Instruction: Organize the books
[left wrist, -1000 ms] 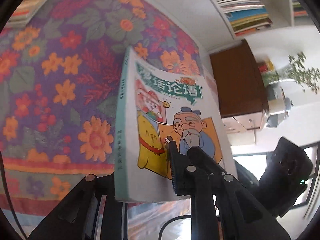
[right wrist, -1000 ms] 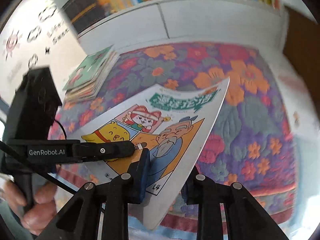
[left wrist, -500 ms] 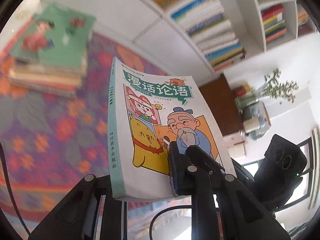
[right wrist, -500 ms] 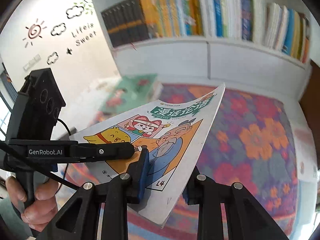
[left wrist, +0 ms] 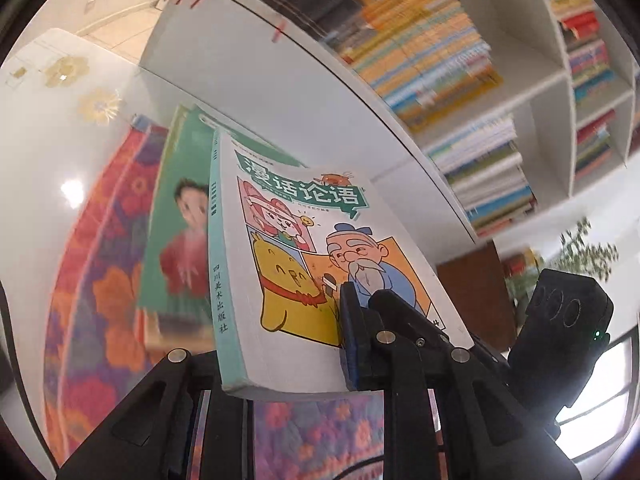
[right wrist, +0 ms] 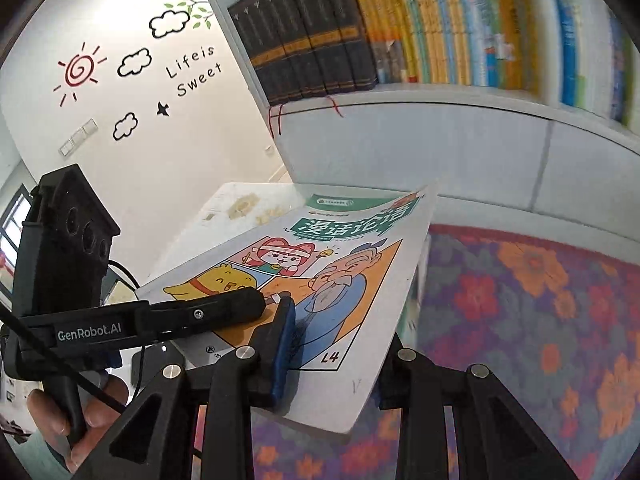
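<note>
The left gripper (left wrist: 280, 364) is pointing forward and somewhat downward, its two black fingers clamping the lower edge of the cartoon book (left wrist: 304, 276): one blue-padded finger (left wrist: 354, 340) is pressing on the front cover and the other is lying hidden behind the back. The right gripper (right wrist: 336, 356) is gripping the same cartoon book (right wrist: 320, 292) at its lower corner, pad on the cover near the "L4" mark, and its jaws have just been opening a little with the book between them. A hand (right wrist: 76, 420) is wrapping around the left gripper's handle, low and to the left of the book in the right wrist view.

The book is being held in the air, tilting cover-up, above the floral quilt (right wrist: 540, 320). Its long axis is running away from the grippers toward the white bookshelf (right wrist: 440, 140), with the title end farthest from them and the teal spine (left wrist: 218, 280) along its left side in the left wrist view. Beyond the book's far end, a green-covered book (left wrist: 176, 240) is topping a blurred stack on the quilt, just beside the base of the bookshelf.
</note>
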Demonstrator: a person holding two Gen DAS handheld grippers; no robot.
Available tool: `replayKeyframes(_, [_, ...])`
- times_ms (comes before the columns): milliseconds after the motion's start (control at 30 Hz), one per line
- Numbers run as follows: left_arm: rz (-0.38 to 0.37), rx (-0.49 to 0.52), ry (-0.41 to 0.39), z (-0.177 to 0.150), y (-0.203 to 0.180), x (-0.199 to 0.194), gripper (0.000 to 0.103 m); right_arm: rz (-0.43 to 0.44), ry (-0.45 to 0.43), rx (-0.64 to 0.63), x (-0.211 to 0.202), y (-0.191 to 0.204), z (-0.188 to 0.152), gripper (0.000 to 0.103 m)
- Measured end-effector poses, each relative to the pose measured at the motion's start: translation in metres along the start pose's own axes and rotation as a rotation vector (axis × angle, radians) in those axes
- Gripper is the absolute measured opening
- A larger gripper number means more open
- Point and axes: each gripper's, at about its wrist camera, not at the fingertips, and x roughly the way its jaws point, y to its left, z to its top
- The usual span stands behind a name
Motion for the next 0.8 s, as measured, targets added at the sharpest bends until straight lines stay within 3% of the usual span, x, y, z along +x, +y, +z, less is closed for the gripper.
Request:
replayKeyframes(200, [-0.017, -0.052, 0.009, 0.024, 0.022, 0.031, 0.021, 0.015, 0.059, 0.039, 0.047, -0.018, 0.026, 0.030])
replayKeyframes(400, [-0.004, -0.076, 0.035, 0.022, 0.041, 0.040, 0.022, 0.046, 0.114, 0.159, 0.076, -0.047, 0.029, 0.030])
replayKeyframes(567, [0.063, -0.137, 0.029, 0.006, 0.066, 0.022, 0.022, 0.012, 0.189, 0.186, 0.094, -0.047, 0.026, 0.031])
replayKeyframes(733, [0.128, -0.170, 0.013, -0.017, 0.083, -0.005, 0.022, -0.060, 0.325, 0.187, 0.112, -0.044, 0.012, 0.039])
replayKeyframes(800, [0.165, -0.143, 0.019, -0.027, 0.079, -0.015, 0.022, -0.074, 0.332, 0.205, 0.106, -0.045, 0.005, 0.043])
